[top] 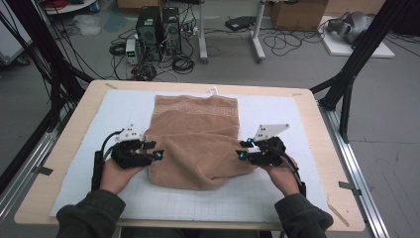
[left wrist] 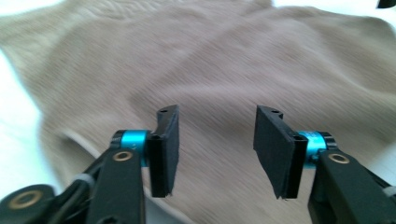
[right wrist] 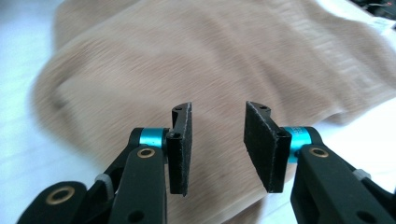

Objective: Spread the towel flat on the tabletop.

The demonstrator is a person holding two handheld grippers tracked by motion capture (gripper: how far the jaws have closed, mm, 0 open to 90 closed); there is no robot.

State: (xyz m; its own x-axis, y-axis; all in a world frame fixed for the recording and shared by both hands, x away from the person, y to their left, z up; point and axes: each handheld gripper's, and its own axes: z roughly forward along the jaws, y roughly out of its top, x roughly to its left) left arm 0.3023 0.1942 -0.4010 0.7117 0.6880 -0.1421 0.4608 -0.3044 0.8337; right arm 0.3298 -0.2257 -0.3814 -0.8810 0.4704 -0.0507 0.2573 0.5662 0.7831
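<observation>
A light wooden table (top: pixel 59 163) with rounded corners carries a white gridded mat (top: pixel 277 198) that covers most of its top. On the mat lies a tan terry-cloth towel (top: pixel 195 131), folded over on itself: its far part lies flat and reaches toward the back edge of the mat, while its near part is a thicker, rumpled fold with a rounded front edge that sits about midway across the mat. A woven band runs across the towel near its far end.

The person's forearms in dark green sleeves (top: pixel 89 215) come in from the near side, one on each flank of the towel. The left gripper (top: pixel 154 151) sits at the towel's left edge, pointing inward toward the cloth. In the left gripper view its black padded jaws stand apart with a clear gap, nothing pinched between them, and the tan cloth (left wrist: pixel 215 70) lies beyond and beneath them. The right gripper (top: pixel 242 150) mirrors it at the towel's right edge. In the right gripper view its jaws are likewise parted, a little narrower, with no cloth caught between the pads (right wrist: pixel 181 149); the towel's folded bulk (right wrist: pixel 201 60) spreads out ahead of them.
</observation>
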